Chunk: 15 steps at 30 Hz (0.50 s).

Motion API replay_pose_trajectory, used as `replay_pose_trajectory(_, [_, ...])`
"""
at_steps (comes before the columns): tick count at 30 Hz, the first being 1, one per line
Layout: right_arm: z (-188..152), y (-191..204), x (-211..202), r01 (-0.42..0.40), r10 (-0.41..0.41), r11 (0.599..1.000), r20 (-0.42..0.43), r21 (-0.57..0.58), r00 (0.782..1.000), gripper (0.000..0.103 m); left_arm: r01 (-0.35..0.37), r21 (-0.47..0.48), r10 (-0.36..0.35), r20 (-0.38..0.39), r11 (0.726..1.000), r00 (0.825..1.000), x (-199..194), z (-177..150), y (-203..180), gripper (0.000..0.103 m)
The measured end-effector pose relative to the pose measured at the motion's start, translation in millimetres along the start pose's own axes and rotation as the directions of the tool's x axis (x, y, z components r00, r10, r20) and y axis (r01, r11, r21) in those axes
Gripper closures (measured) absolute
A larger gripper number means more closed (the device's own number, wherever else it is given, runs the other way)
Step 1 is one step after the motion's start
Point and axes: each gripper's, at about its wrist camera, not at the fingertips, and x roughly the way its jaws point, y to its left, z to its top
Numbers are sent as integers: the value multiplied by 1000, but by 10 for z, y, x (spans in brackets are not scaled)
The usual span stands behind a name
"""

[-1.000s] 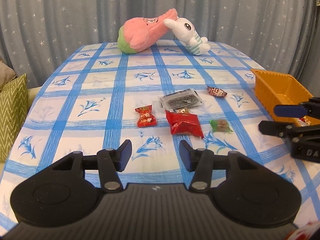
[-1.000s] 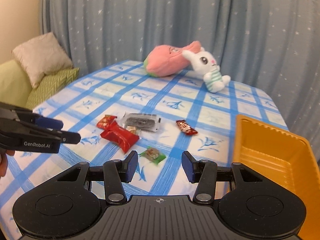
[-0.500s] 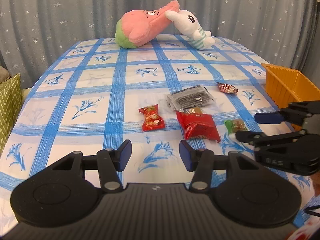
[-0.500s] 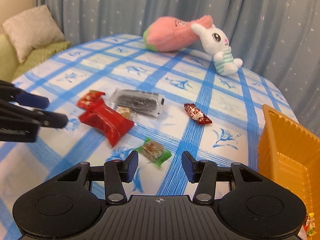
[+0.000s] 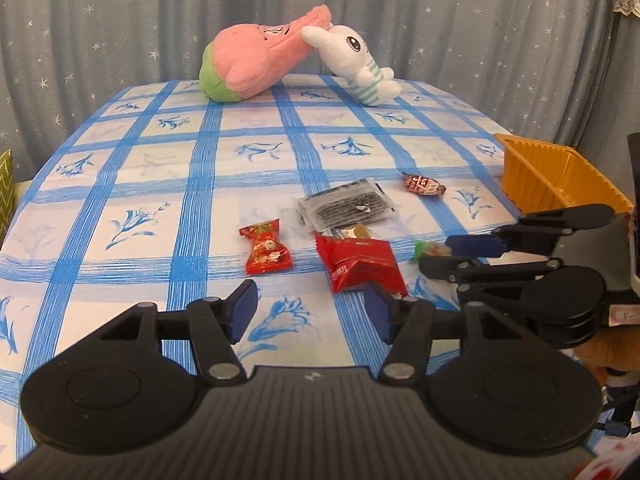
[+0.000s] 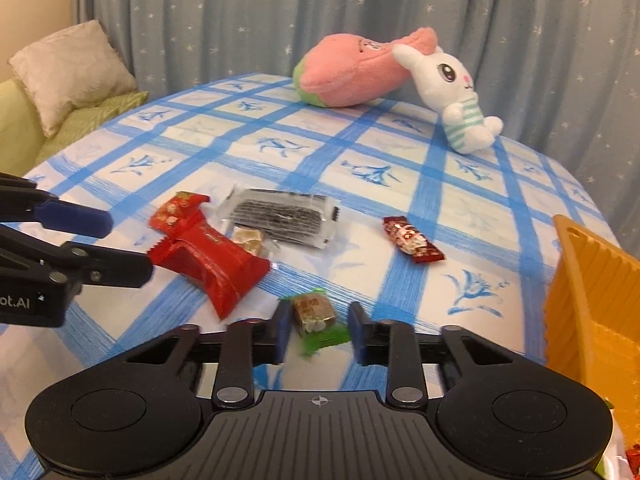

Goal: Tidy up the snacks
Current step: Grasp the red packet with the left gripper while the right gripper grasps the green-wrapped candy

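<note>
Left wrist view: left gripper (image 5: 308, 310), jaws spread and holding nothing, has advanced toward the red snack packet (image 5: 358, 264) (nearer than before). Right wrist view: right gripper (image 6: 318, 330), jaws parted, now straddles the green-wrapped candy (image 6: 316, 318) on the tablecloth (image 6: 460, 216); orange tray (image 6: 588, 292) stands to its right.

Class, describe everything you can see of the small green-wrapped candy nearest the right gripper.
The green-wrapped candy is a small block in a clear-fronted wrapper with crimped green ends; the brown and pale filling shows through. It lies flat on the blue-checked tablecloth, between the open fingers of the right gripper, which do not visibly clamp it. It sits apart from the large red packet. In the left wrist view, the right gripper's fingers hide most of it.
</note>
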Motion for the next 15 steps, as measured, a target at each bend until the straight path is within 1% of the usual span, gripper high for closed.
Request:
replay_pose_trajectory(2, [5,-6,-15,-4,4,1000,-3,23,1000,81,6,-2,-6,3,1000,1000,3,-4,-8,41])
replay_pose_trajectory(4, [20,-35,-61,1,-2,998,6,59,1000,81,7,-2,-7,1,1000,1000,20,-10,-16,40])
replay_pose_trajectory(10, [86,-108,-234,44,-48,991,34,128,998,81,19,2,-19,13,1000,1000,69,12,-103,39])
replay_pose_trajectory(15, [106,-192,-311,62,-70,984,44,165,997,81,29,-20,-28,14,999,1000,180,70,-171,38])
